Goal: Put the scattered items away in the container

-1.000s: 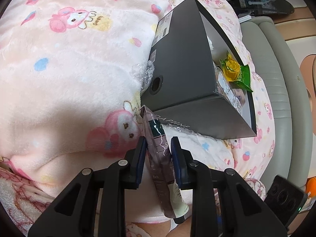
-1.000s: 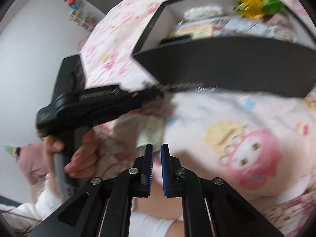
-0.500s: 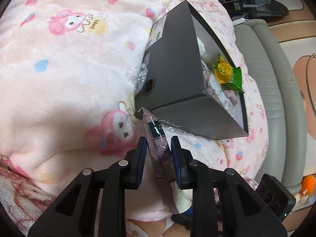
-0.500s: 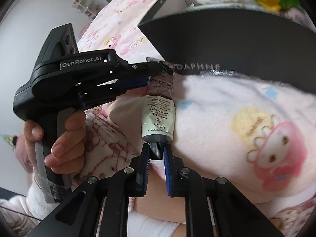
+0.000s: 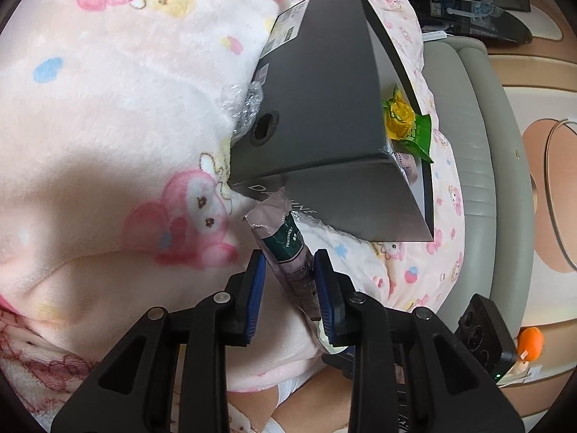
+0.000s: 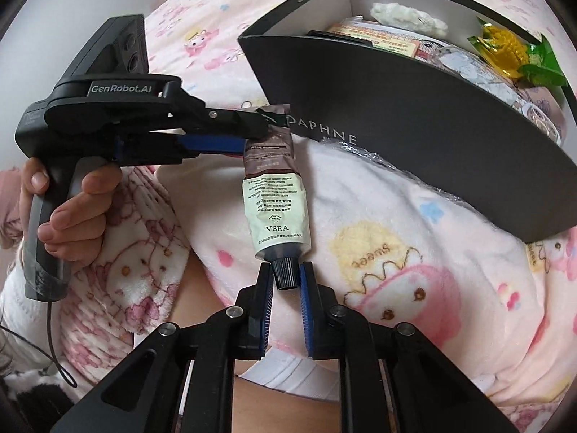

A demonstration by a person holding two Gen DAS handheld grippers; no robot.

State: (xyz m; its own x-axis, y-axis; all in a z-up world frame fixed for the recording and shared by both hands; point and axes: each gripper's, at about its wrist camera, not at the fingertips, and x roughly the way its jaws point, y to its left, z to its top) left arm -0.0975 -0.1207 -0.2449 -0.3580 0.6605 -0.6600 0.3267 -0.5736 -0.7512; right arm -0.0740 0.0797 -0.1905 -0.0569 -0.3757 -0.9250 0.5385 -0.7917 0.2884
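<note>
Tube (image 6: pixel 276 195): left claw (image 5: pixel 290 274) grips crimped end, right claw (image 6: pixel 285 278) narrow round cap, contact unclear; box (image 6: pixel 414 122) just beyond.

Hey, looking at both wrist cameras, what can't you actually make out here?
- Left wrist view: most of the box interior, hidden by its dark side walls.
- Left wrist view: the tube cap end, behind the left tool.
- Right wrist view: items behind the box's front wall; only tops show.
- Right wrist view: whether the right tool presses the tube's cap.
</note>
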